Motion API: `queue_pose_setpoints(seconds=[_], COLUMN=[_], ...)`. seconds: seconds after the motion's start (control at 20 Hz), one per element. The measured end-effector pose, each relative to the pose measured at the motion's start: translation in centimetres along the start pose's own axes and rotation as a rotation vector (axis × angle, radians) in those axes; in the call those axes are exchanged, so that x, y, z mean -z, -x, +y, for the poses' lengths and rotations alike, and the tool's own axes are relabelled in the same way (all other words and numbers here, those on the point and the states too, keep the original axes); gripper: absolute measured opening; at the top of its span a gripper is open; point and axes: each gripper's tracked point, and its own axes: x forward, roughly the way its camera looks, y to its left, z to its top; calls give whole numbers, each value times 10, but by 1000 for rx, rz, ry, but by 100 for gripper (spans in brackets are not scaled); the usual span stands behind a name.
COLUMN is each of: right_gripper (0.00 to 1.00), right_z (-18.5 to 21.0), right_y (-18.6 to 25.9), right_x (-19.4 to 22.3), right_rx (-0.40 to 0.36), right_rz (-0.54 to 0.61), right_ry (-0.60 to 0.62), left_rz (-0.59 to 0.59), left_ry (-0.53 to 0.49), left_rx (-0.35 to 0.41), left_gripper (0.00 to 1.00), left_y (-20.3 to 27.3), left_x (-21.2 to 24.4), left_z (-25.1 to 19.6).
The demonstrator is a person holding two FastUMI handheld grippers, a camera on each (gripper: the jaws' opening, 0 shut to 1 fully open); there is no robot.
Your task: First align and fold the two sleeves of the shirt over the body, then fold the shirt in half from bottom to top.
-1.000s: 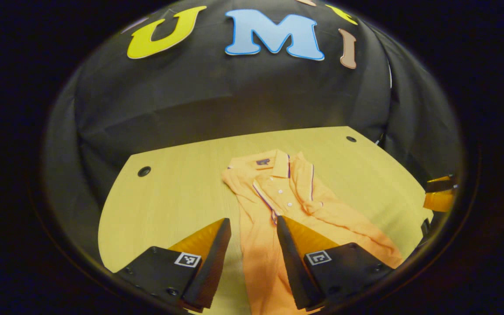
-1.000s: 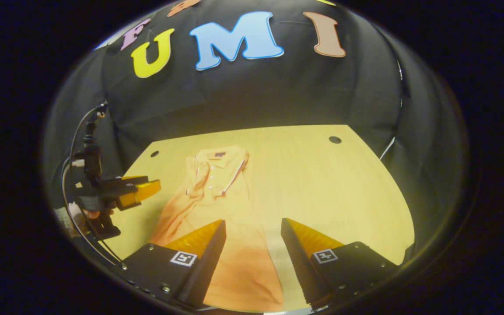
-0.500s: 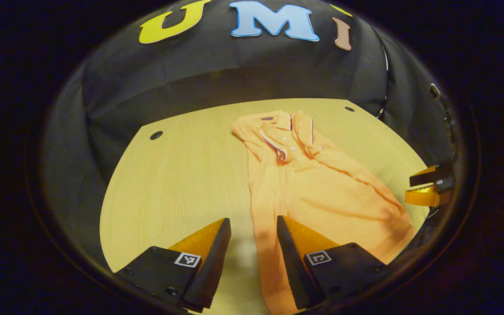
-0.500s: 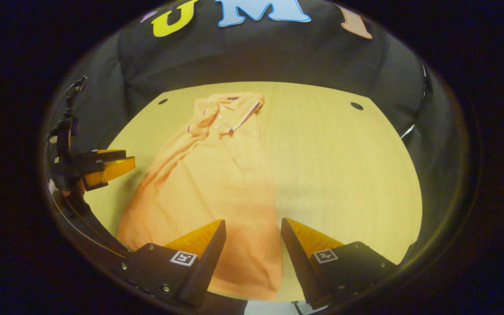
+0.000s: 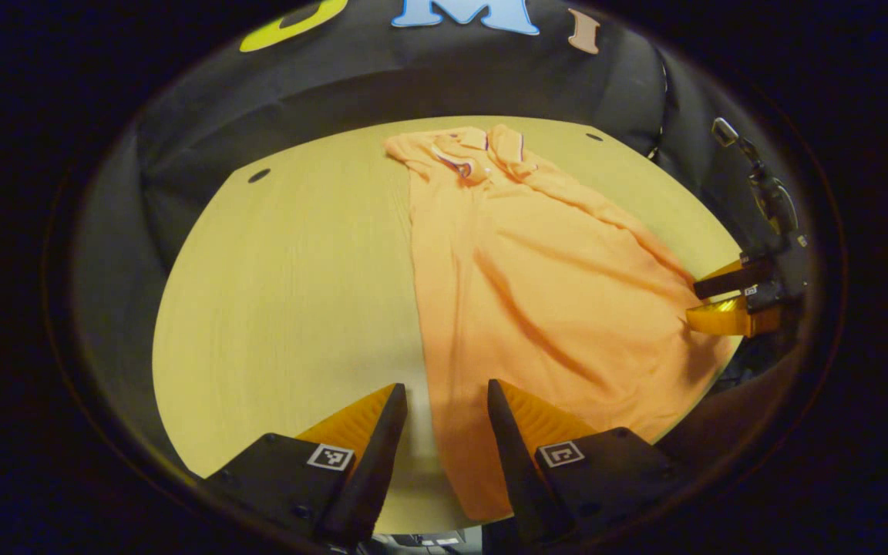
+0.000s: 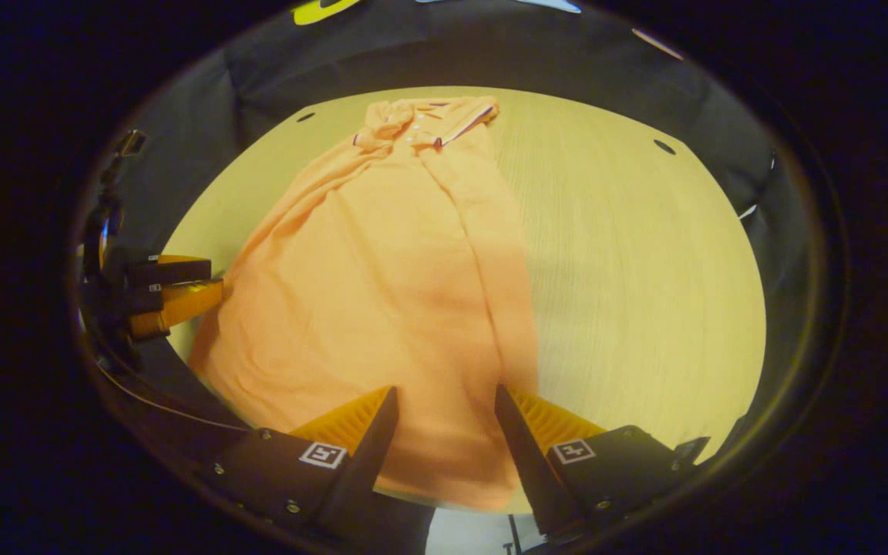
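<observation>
An orange polo shirt (image 5: pixel 536 285) lies flat on the wooden table (image 5: pixel 290 293), collar at the far end and hem toward me. Its sleeves lie folded in over the body. My left gripper (image 5: pixel 444 401) hovers open over the hem's left corner, and the shirt's left edge runs between its fingers. In the right gripper view the shirt (image 6: pixel 382 262) stretches away from my right gripper (image 6: pixel 444 401), which is open above the hem's right part. Each view shows the other gripper beside the shirt: the right one (image 5: pixel 693 302) and the left one (image 6: pixel 213 280), both with jaws apart.
The table (image 6: pixel 629 270) has small dark holes near its far corners (image 5: pixel 259 175) (image 6: pixel 664 146). Black cloth walls close in behind and at the sides. Bare wood lies left of the shirt in the left gripper view and right of it in the right gripper view. The table's near edge runs just under both grippers.
Both grippers have drawn back from the collar end to the hem and tipped downward, so the whole shirt now shows. Both stayed open. The shirt has not moved.
</observation>
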Motion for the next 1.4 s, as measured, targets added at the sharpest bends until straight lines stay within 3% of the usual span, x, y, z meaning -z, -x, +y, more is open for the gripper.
queue_pose_setpoints(seconds=[0.35, 0.5, 0.6, 0.65, 0.7, 0.75, 0.8, 0.9, 0.95, 1.0, 1.05, 1.15, 1.2, 1.4], right_gripper=[83, 84, 85, 87, 84, 84, 87, 67, 45, 22, 9, 7, 1, 0], right_z=[-2, -2, 1, 0, 0, 1, 2, 7, 10, 11, 10, 8, 9, 10], right_y=[-4, -5, -5, -4, -5, -5, -5, -7, -8, -8, -9, -12, -11, -7], right_x=[4, 6, 6, 5, 6, 5, 5, 1, 2, 0, 2, 1, 0, -2], right_rx=[9, 40, 53, 55, 54, 51, 48, 26, 11, -9, -16, -38, -48, -64], right_rz=[18, 21, 15, 8, 10, 7, 1, -28, -30, -32, -25, -2, 6, 30], right_ry=[33, 92, 100, 89, 88, 90, 92, 91, 91, 89, 69, 18, -4, -23], left_rz=[18, 16, -4, -17, -43, -43, -50, -50, -49, -51, -50, -44, -44, -41], left_ry=[-16, -21, -42, -54, -52, -82, -99, -135, -130, -117, -106, -110, -110, -91], left_rx=[-21, -28, -30, -32, -10, -15, 10, -8, -12, -10, -9, -10, -9, -14], left_gripper=[71, 78, 74, 78, 69, 51, 51, 21, 9, 7, 7, 6, 6, 6], left_y=[-3, -4, -3, -2, -2, -1, -4, -5, -5, -6, -7, -7, -7, -7], left_x=[7, 7, 7, 7, 6, 8, 10, 6, 6, 5, 4, 4, 3, -4], left_z=[-2, -4, -6, -6, -14, -13, -20, -22, -21, -21, -22, -21, -21, -17])
